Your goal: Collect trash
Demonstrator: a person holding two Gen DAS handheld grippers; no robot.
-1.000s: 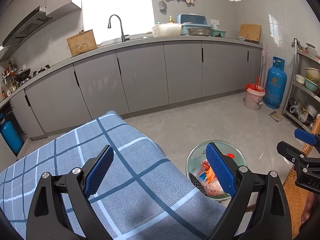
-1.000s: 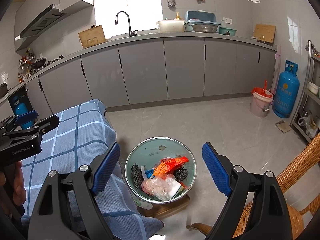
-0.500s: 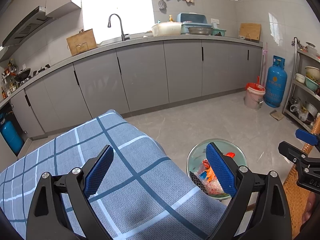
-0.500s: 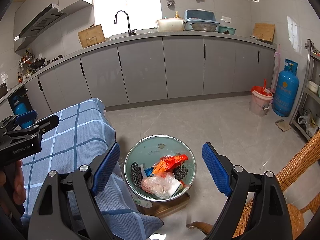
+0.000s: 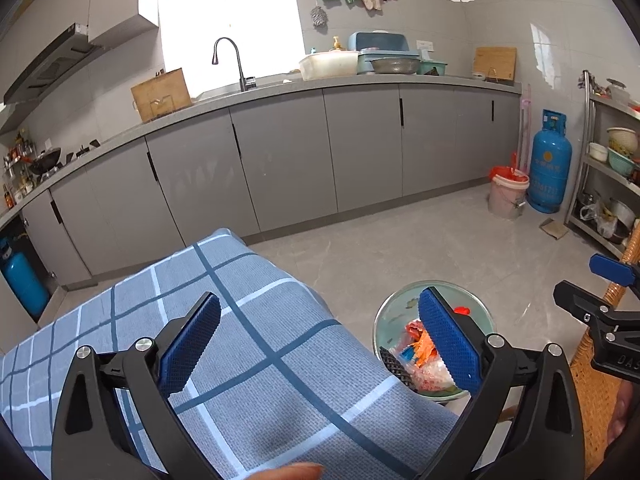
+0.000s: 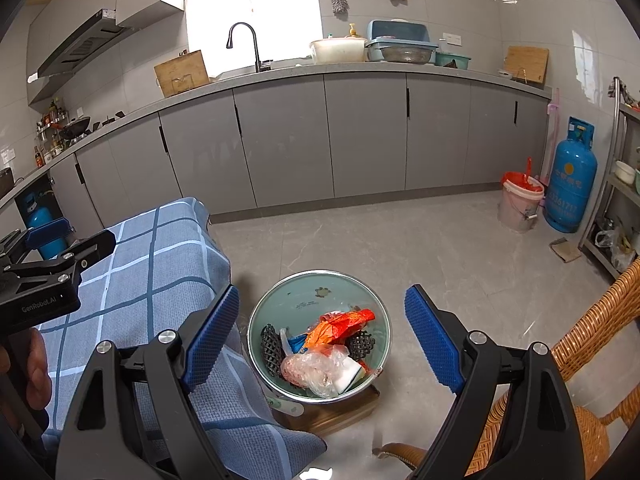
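Note:
A round green bin (image 6: 308,300) stands on the floor beside the table. It holds an orange wrapper (image 6: 340,324), a clear plastic bag (image 6: 316,368) and black mesh pieces (image 6: 270,344). My right gripper (image 6: 322,294) hangs open above the bin with nothing between its fingers. My left gripper (image 5: 319,297) hovers over the blue checked tablecloth (image 5: 260,320). Its jaws are opening and nothing is between them. The left wrist view shows the bin (image 5: 400,300) partly behind the left gripper's right finger. Each gripper shows at the edge of the other's view.
A wicker chair (image 6: 592,340) stands right of the bin, which rests on a wooden board (image 6: 340,412). A pink bucket (image 6: 520,200) and a blue gas cylinder (image 6: 570,184) are at the far right. Grey cabinets (image 6: 360,140) line the back wall, and a metal shelf rack (image 5: 608,168) stands on the right.

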